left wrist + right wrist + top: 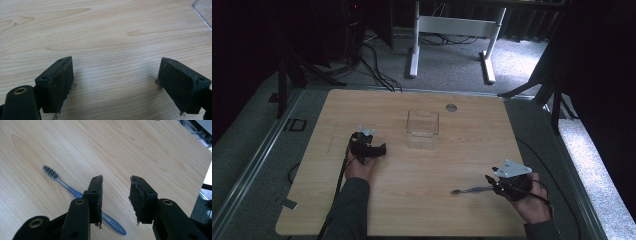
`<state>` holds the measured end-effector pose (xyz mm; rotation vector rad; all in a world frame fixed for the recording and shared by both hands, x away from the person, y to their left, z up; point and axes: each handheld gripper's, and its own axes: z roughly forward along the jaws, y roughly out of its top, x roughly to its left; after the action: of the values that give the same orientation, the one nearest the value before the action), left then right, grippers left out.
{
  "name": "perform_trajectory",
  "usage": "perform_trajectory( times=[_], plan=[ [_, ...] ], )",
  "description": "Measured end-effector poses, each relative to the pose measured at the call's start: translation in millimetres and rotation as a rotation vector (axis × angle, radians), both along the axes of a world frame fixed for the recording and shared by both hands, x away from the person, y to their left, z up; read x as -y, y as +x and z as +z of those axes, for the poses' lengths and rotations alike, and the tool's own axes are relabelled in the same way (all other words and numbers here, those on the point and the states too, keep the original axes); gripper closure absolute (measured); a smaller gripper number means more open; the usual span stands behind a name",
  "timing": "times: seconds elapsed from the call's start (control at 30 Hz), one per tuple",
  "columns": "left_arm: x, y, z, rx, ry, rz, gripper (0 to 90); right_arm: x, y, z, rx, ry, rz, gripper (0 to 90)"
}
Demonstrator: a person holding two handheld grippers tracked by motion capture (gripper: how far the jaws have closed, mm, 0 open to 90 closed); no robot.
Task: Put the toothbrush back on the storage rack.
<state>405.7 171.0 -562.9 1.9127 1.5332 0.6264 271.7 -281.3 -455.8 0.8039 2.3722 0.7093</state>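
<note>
toothbrush [75,192] flat on worktop [412,200], handle beneath right tongs [116,195], bristles pointing away | right tongs half open, empty | left tongs [116,82] wide open, empty, well apart

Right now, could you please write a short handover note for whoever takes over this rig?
Left tool: open, holding nothing, resting over bare wood to the left of the clear container.
Right tool: open, holding nothing, low over the handle end of the blue toothbrush, which passes under one jaw rather than between them.
Toothbrush: flat on the table, bristle head pointing away from the right tool.
Container: upright near the table's middle, apparently empty.
Done: no grasp yet.
Left: probably straddle the handle, close, lift, and carry the toothbrush to the container.
</note>
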Motion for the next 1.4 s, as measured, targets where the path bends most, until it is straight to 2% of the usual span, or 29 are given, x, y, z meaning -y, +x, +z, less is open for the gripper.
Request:
perform_trajectory(
  times=[1.4],
  plan=[
    [0.0, 0.0, 0.0, 0.000, -0.001, 0.000, 13.7, -9.8, 6.4, 5.1, -0.031, -0.011, 0.102, 64.2]
  ],
)
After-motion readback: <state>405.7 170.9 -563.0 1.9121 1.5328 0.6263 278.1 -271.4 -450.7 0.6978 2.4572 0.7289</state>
